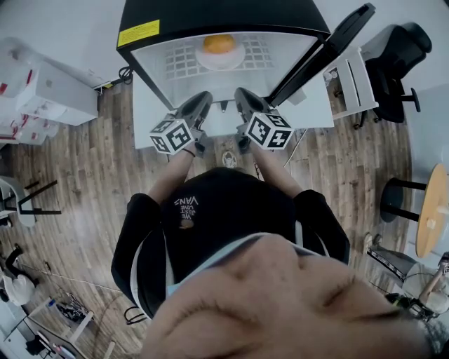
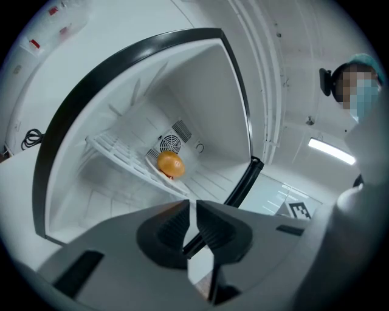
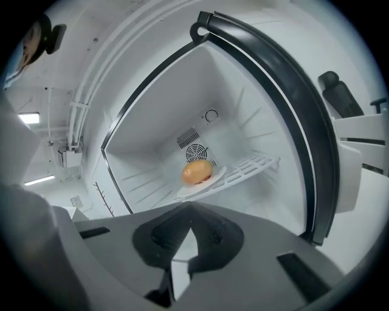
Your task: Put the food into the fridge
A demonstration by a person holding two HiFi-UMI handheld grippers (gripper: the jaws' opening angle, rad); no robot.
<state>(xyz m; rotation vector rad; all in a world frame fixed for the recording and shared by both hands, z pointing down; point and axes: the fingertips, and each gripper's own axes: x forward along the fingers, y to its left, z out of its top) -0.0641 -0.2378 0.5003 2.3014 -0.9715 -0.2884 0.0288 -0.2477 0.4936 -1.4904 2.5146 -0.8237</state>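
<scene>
A round orange food item (image 1: 219,43) lies on a white plate (image 1: 240,58) on the wire shelf inside the open fridge (image 1: 210,17). It shows in the left gripper view (image 2: 170,164) and in the right gripper view (image 3: 197,172), near the rear fan grille. The fridge door (image 1: 330,49) stands swung out to the right. My left gripper (image 1: 203,98) and right gripper (image 1: 242,93) hover side by side just outside the fridge opening, well short of the food. Both point inward. The left gripper (image 2: 193,203) is shut with nothing in it, and the right gripper (image 3: 189,209) likewise.
White boxes (image 1: 42,91) are stacked at the left on the wooden floor. A black office chair (image 1: 396,63) and a white rack (image 1: 354,80) stand right of the door. A round wooden table (image 1: 431,210) and a black stool (image 1: 400,200) sit further right.
</scene>
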